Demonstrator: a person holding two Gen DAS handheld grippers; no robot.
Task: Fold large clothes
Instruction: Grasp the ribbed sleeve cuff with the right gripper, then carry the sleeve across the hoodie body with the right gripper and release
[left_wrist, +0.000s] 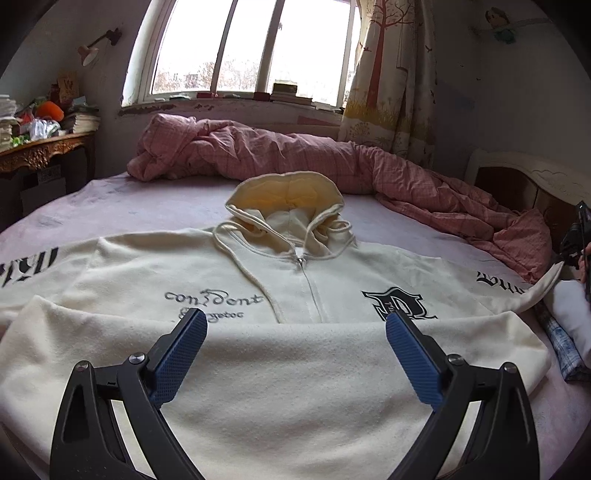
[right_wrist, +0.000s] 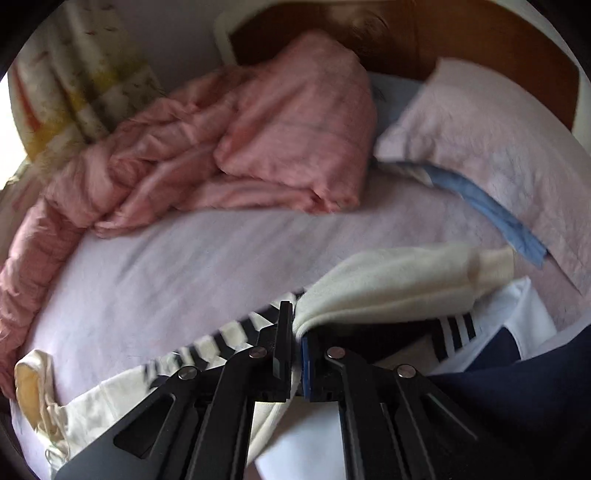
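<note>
garment: cream zip-front hoodie (left_wrist: 295, 295) laid face up across the bed (left_wrist: 122, 206), hood (left_wrist: 284, 192) toward the window side, bottom hem already turned up over the lower front at the near edge of the bed.
sleeves: both spread out sideways toward the side edges of the bed; black lettering seen on each.
right sleeve: its cuff end (right_wrist: 406, 280) raised off the sheet; ribbed cuff hangs past the grip, over a white, striped cloth (right_wrist: 480, 332) at the bed's side edge.
right gripper (right_wrist: 297, 332): jaws brought together, clamped on the sleeve fabric just short of the cuff; view blurred.
left gripper (left_wrist: 295, 332): jaws wide apart, nothing between the blue pads (left_wrist: 184, 354); held over the folded-up hem, contact with the cloth cannot be told.
handling: judged soft, thick fleece, limp, fairly light for its size; no stiffness, so any lifted part will sag and drag the rest.
slip: judged low on the ribbed pads; the fleece bunches rather than slides.
snags: metal zip (left_wrist: 303, 263) and loose drawcords (left_wrist: 258, 280) may catch or trail.
hold points: judged best at cuffs, shoulder seams and hem corners, where the fabric is doubled; a single flat layer is harder to pinch.
fold step: sleeve likely to be carried in across the chest.
surroundings: pink quilt (left_wrist: 295, 155) bunched along the far edge of the bed, clear of the hoodie.
</note>
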